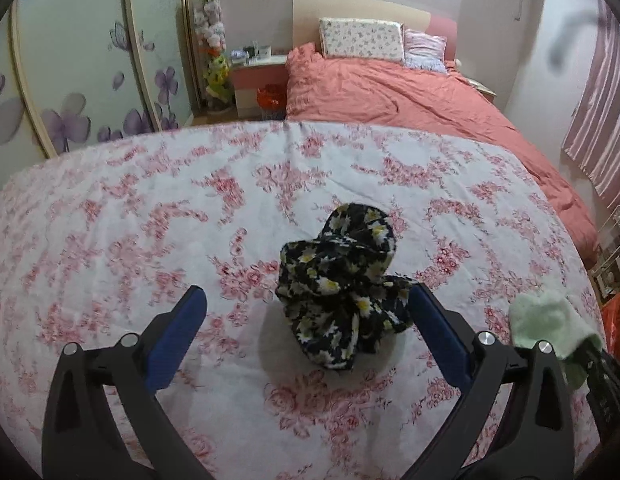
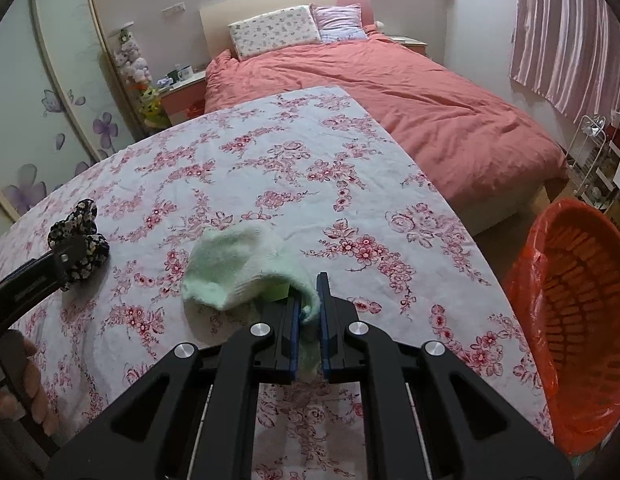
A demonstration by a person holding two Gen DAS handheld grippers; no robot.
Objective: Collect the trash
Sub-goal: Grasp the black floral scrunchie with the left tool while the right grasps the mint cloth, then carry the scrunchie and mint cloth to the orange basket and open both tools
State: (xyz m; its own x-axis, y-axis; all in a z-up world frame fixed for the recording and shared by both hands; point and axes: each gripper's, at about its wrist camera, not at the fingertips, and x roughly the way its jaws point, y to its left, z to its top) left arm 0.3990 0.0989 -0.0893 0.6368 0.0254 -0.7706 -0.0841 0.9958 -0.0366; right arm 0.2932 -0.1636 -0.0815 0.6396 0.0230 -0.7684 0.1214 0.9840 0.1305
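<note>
My right gripper (image 2: 309, 300) is clenched on the pale green fuzzy sock (image 2: 234, 272): the two blue-padded fingers (image 2: 324, 304) stand almost together, with one bunched end of the sock pinched between them, while the rest of it spreads forward and to the left, lying on the white cloth with pink flowers (image 2: 270, 168) that covers the table. My left gripper (image 1: 308, 308) is released, its jaws standing wide apart above the same flowered cloth (image 1: 150, 200). The crumpled black cloth with white and yellow daisies (image 1: 342, 288) lies on the table between my left fingers, nearer the right-hand blue pad (image 1: 434, 332); its edge sits just beside or against that pad, and I cannot tell which, while the left-hand pad is well clear of it. In the right wrist view the same black daisy cloth (image 2: 80, 240) lies at the far left of the table, well apart from the green sock, with my left gripper's black frame in front of it. The round orange plastic basket with slotted walls (image 2: 582, 320), lined with an orange plastic bag, stands on the floor just beyond the table's right edge; the part of its inside that I can see holds nothing. In the left wrist view the green sock (image 1: 550, 328) shows at the right edge, beyond my left gripper's right finger.
</note>
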